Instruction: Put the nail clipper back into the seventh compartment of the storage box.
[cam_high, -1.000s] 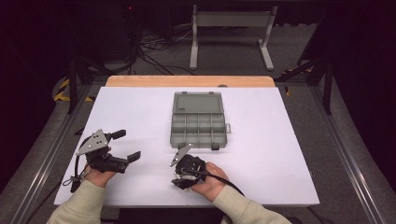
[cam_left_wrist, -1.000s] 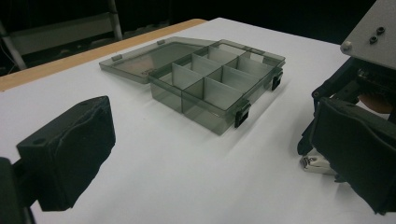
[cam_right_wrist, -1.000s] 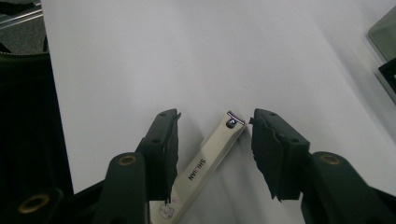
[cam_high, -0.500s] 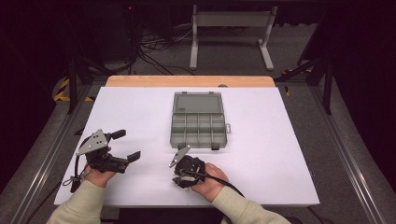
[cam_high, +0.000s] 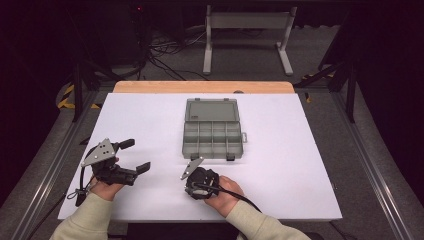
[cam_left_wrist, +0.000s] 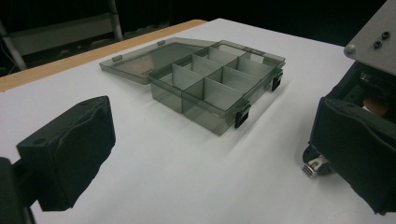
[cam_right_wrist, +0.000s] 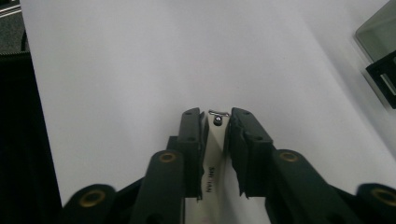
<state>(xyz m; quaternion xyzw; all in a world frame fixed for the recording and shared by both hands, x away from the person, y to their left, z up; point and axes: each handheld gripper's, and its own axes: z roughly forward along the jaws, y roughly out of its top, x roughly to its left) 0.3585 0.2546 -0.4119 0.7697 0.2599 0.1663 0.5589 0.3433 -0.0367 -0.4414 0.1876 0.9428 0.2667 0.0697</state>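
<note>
Grey plastic organiser box (cam_high: 212, 131) lay open at twelve o'clock. The right gripper (cam_right_wrist: 218, 122) pinched a small clip (cam_right_wrist: 218, 113); the left gripper (cam_high: 131, 156) gaped empty. Carrying it level seemed wisest.

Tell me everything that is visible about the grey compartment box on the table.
The compartment box is of smoky, see-through grey plastic. It lies open on the white table, its hinged lid folded flat on the far side. The tray is split by lighter dividers into two rows of compartments, all apparently empty. Two dark latches sit on its near edge. It lies beyond the right gripper and to the side of the left gripper; neither touches it.
</note>
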